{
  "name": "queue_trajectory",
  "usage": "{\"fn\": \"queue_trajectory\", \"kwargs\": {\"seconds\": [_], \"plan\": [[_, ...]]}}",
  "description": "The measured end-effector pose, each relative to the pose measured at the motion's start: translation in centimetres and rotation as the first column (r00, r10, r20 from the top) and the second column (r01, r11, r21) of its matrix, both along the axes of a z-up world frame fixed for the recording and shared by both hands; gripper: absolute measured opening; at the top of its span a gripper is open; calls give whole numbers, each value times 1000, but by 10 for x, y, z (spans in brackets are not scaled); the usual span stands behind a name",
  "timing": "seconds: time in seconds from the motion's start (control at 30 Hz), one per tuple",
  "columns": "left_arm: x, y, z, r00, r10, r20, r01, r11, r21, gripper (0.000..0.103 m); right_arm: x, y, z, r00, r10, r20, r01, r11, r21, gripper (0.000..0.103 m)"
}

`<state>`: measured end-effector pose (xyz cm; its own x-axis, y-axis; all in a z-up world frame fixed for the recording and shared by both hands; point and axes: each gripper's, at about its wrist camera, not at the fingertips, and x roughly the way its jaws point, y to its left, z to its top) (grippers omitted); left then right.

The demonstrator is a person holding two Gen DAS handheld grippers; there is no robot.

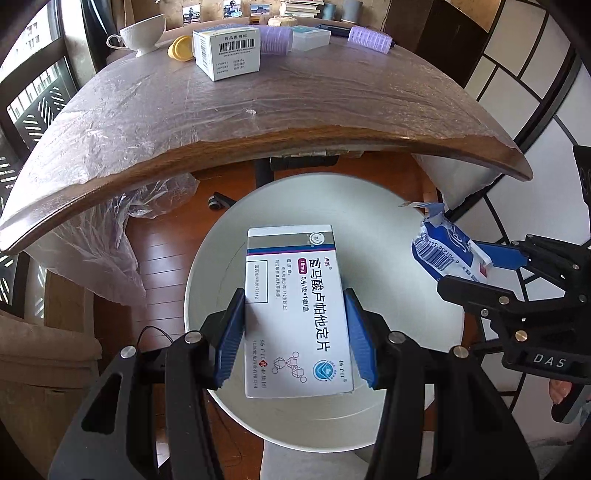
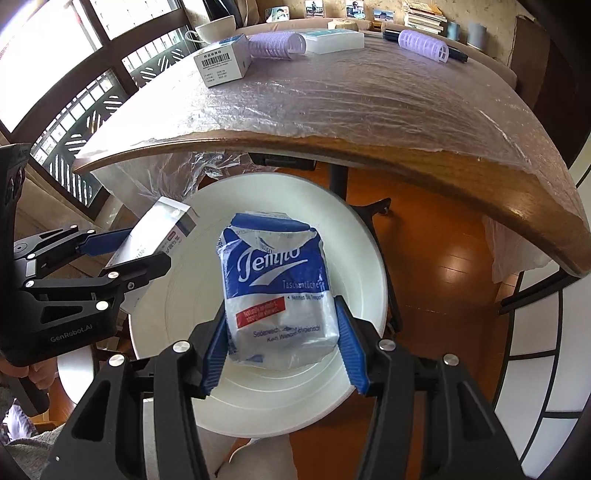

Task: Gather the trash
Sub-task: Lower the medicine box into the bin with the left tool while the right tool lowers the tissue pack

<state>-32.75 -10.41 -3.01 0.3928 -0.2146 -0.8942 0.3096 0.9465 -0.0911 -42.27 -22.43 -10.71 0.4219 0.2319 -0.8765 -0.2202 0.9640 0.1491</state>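
My left gripper [image 1: 295, 317] is shut on a white medicine box [image 1: 295, 306] with Chinese print and holds it over the open white bin [image 1: 406, 332] on the floor. My right gripper [image 2: 280, 332] is shut on a blue and white Tempo tissue pack [image 2: 275, 280] and holds it over the same bin [image 2: 354, 266]. In the left wrist view the right gripper [image 1: 465, 269] with the pack [image 1: 443, 247] is at the right. In the right wrist view the left gripper [image 2: 122, 251] with the box [image 2: 155, 236] is at the left.
The wooden table [image 1: 258, 107], covered in plastic film, is beyond the bin. On its far part stand a barcode box [image 1: 227, 50], purple hair rollers [image 1: 369, 38], a white cup [image 1: 142, 33] and a yellow lid [image 1: 180, 48]. A desk leg [image 2: 338, 177] stands behind the bin.
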Motion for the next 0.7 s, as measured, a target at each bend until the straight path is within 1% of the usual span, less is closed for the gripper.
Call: {"fn": "queue_trajectory", "kwargs": {"seconds": [0.37,0.7], "plan": [[-5,3,-23,999,4,-46,-3,1000,23,53,1,4,-20,999,-15,-39,14,1000,-11,52],[-1,5,-35,998,1,-65,2,999,43,53,8,4,-33,998,-22,-65,21,1000,-18,52]]}}
